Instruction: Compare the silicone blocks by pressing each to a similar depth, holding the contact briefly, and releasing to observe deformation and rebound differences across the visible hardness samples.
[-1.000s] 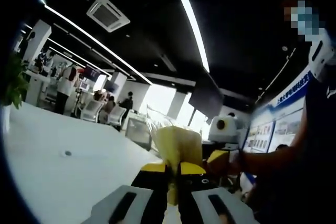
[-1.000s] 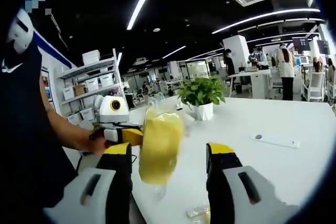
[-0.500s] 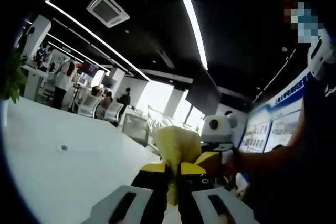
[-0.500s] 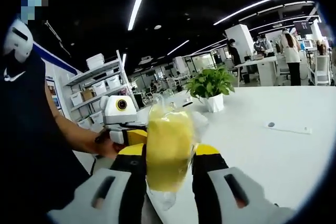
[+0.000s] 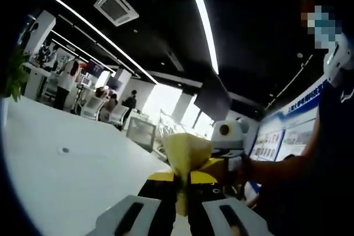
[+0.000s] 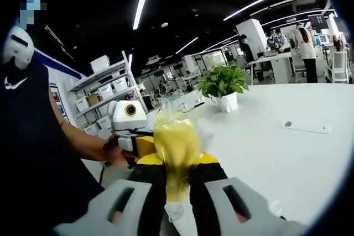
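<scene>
Closing across the last second, the right gripper (image 6: 178,176) has brought its jaws from wide apart to pinching the yellow silicone block (image 6: 176,146), which bulges above them; the press appears at hold depth. The left gripper (image 5: 182,187) stays clamped on the same block's far edge, flaring it there. The block sits in a clear crinkled wrapper, above a smooth white table (image 6: 287,153).

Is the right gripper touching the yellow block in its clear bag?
Touching. In the right gripper view, the right gripper has both jaws pressed against the yellow block, which is pinched narrow between them, with no gap on either side.
</scene>
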